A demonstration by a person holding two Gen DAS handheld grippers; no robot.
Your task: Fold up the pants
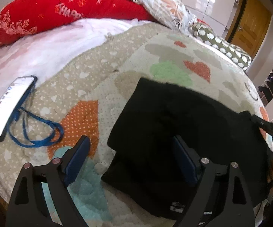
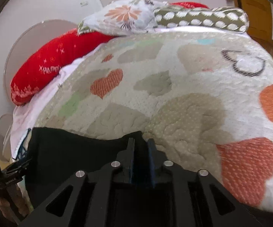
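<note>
- Two grippers are mine, and the nearest sight is the left gripper (image 1: 129,162), jaws spread wide with nothing pressed between them; one blue pad hangs over the quilt, the other over the black pants (image 1: 174,117).
- Those pants lie in a compact, layered rectangle on the near part of the bed, one folded layer stacked on another, so I judge the folding well along.
- At the pants' right edge my right gripper (image 2: 141,145) has its jaws nearly together; black cloth runs up to the fingers, but whether any is pinched there I cannot tell, since pad and fabric are both dark.
- Next, as I judge it, comes either one more fold or a smoothing pass: the left jaws would need to drop onto the near edge and close on every layer at once, or the stack will slide apart.
- Just left of the pants, well apart from them, a smartphone (image 1: 8,107) with a lit screen rests on the bed, its blue lanyard (image 1: 40,132) looped beside it.
- Underneath everything is a quilted bedspread (image 2: 193,75) printed with orange, green and beige hearts.
- Farther back lie a long red pillow (image 1: 60,13), a floral pillow (image 2: 125,17) and an olive bolster with white spots (image 2: 202,19).
- Beyond the bed stand pale cupboards and a wooden door (image 1: 250,22).
</note>
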